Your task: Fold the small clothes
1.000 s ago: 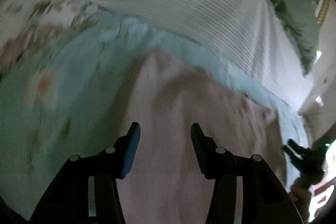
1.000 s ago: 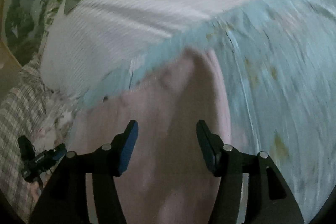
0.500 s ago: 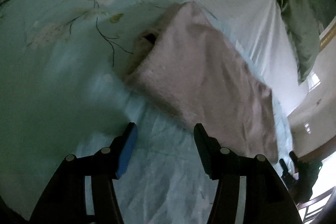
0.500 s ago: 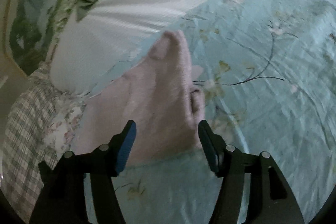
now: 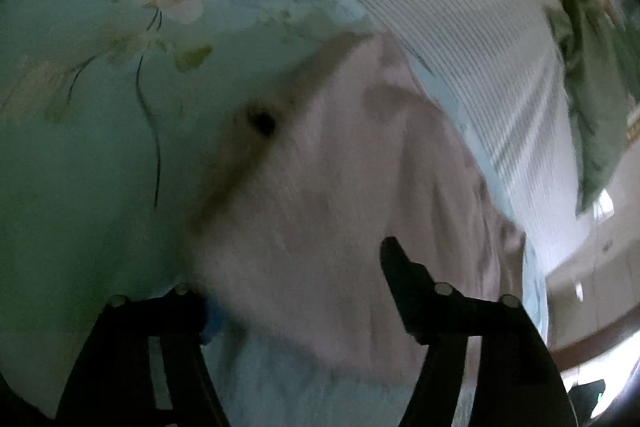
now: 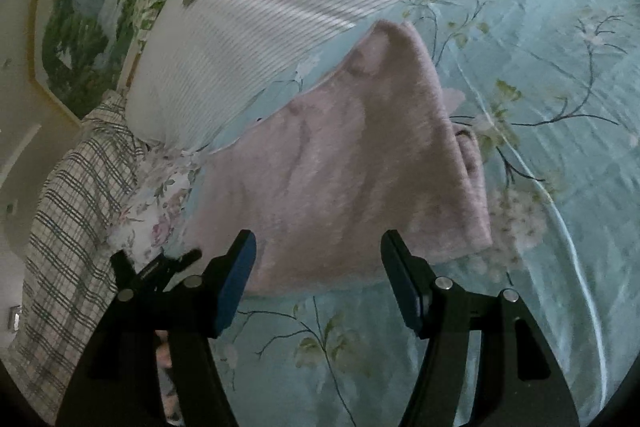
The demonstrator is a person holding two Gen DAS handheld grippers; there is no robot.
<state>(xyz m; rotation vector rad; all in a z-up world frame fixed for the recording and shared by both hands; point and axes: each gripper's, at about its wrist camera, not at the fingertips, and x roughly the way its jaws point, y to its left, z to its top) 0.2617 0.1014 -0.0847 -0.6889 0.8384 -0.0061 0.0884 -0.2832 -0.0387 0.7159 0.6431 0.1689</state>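
A folded pink garment (image 6: 348, 167) lies mid-frame on the floral bedspread (image 6: 540, 27). The right gripper (image 6: 318, 267) hovers parted and empty at its near edge; the left gripper (image 5: 296, 283) is opening over the cloth.

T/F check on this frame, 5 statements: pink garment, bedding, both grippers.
1. The pink garment lies on a light blue floral sheet. True.
2. The right gripper is clamped on the garment. False: its jaws stand apart in front of the garment's near edge, nothing pinched.
3. A white ribbed blanket lies beyond the garment. True.
4. The garment is spread out flat in one layer. False: it is folded, with layers showing at its right edge.
5. The left gripper is shut. False: its jaws are opening, with the garment's near edge between them and one fingertip hidden behind it.
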